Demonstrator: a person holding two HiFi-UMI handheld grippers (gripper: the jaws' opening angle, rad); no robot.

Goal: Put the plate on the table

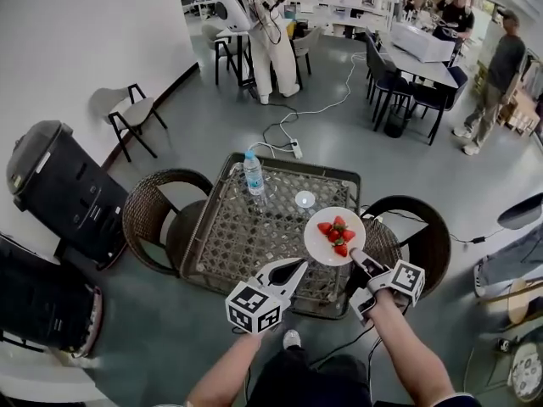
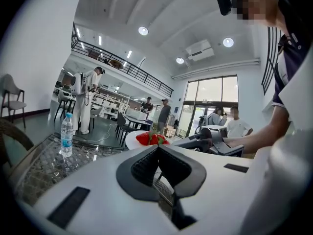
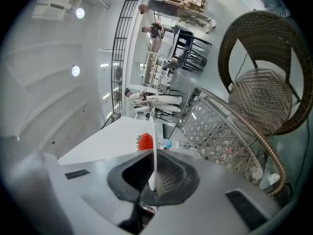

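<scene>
"Where's the plate?"

"Centre right of the head view. The plate is over the right side of the table and has strawberries on it. My right gripper has its jaws clamped on the plate's near rim."

"Is it down?"

"I can't tell whether it touches the tabletop."

"And the left?"

"My left gripper is at lower centre, by the table's near edge. Its jaws are closed together on nothing. A bottle stands upright on the far side."
</scene>
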